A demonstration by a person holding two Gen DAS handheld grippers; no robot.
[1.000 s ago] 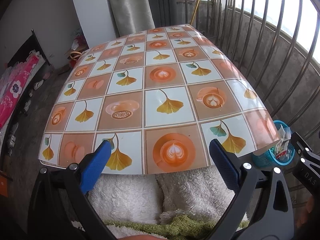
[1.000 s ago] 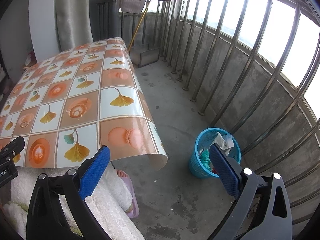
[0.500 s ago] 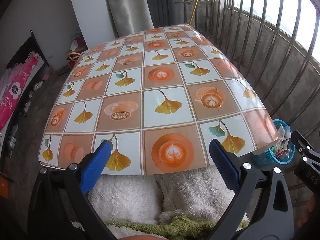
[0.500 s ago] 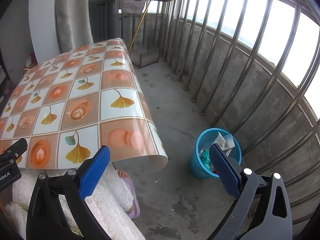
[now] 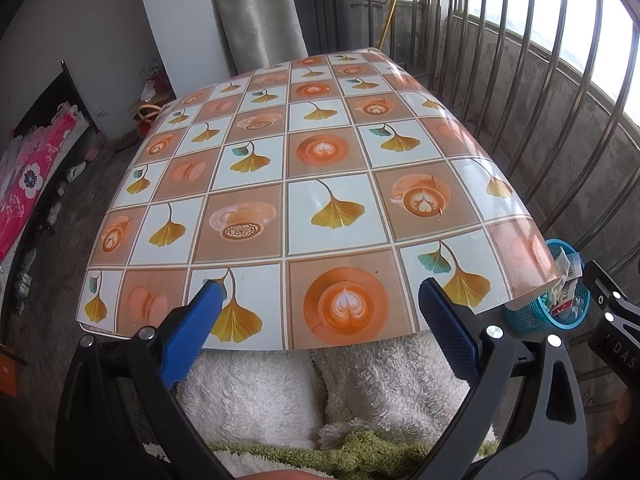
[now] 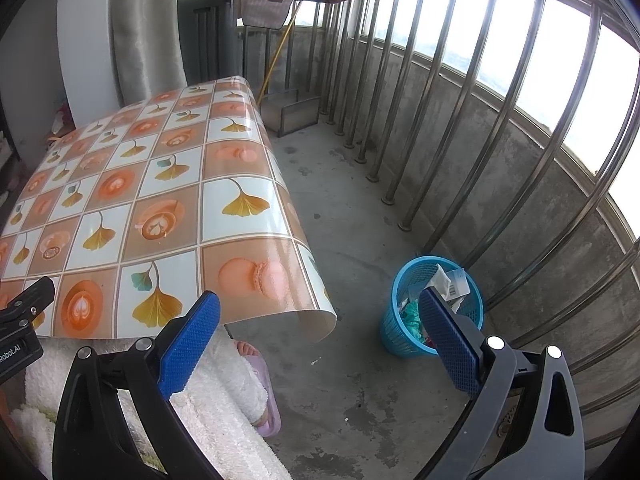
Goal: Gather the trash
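The blue basket (image 6: 432, 308) on the floor by the railing already holds wrappers and scraps, and the table (image 5: 304, 184) looks bare. The 2 grippers, left (image 5: 320, 320) and right (image 6: 320, 328), hang spread and hold nothing, so collecting seems finished.

left wrist: over table (image 5: 320, 184) | right wrist: toward basket (image 6: 436, 304) | shared: both

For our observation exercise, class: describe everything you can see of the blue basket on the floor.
The basket is a small round bin of bright blue plastic mesh, with a solid rim. It stands upright on the concrete floor, beside the railing bars and just past the table's corner. Crumpled white packaging, one piece with a barcode, and something green fill it. Neither gripper touches it.
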